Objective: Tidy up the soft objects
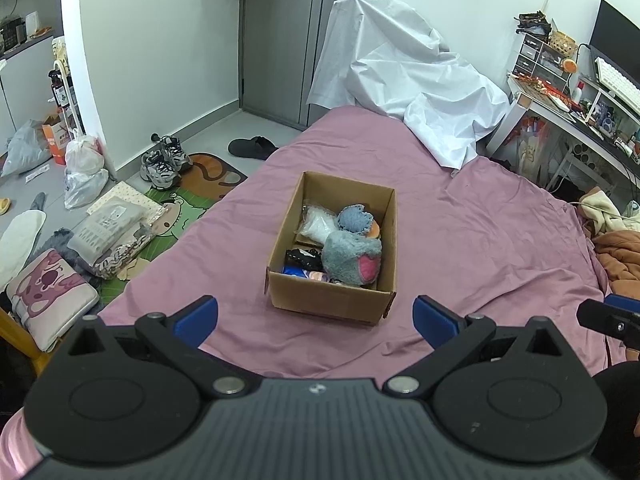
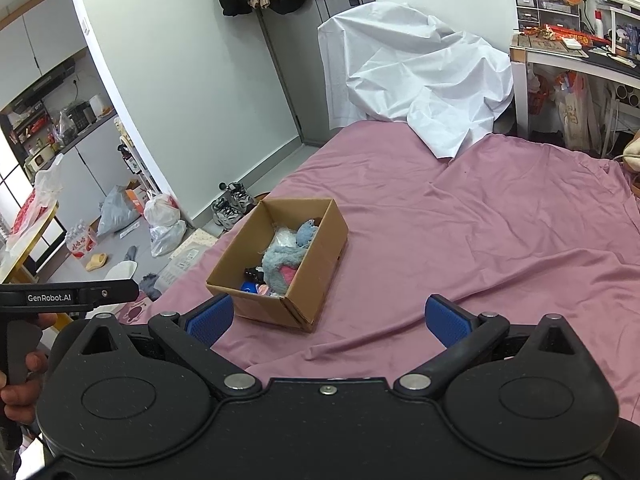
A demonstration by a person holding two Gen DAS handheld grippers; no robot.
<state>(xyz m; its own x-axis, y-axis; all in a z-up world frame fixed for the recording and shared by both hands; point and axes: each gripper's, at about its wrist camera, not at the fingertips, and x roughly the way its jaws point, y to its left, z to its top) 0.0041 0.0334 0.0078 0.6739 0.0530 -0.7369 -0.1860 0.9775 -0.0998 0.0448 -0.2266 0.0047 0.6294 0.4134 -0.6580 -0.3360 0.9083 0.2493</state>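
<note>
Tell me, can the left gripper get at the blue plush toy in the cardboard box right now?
Probably yes: the left gripper is open and empty, the box has no lid, and the plush toy lies on top with nothing between.

Pink sheet [image 1: 360, 152] covering bed, white cover [image 1: 404, 80] draping chair, grey door [image 1: 288, 36] sitting closed, cluttered desk [image 1: 568, 108] standing right.

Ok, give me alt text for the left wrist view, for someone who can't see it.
An open cardboard box sits on a pink bedsheet, holding a blue-grey plush toy and other small items. The left gripper hovers open and empty in front of it. A crumpled white sheet lies at the bed's far end, with floor clutter on the left.
</note>
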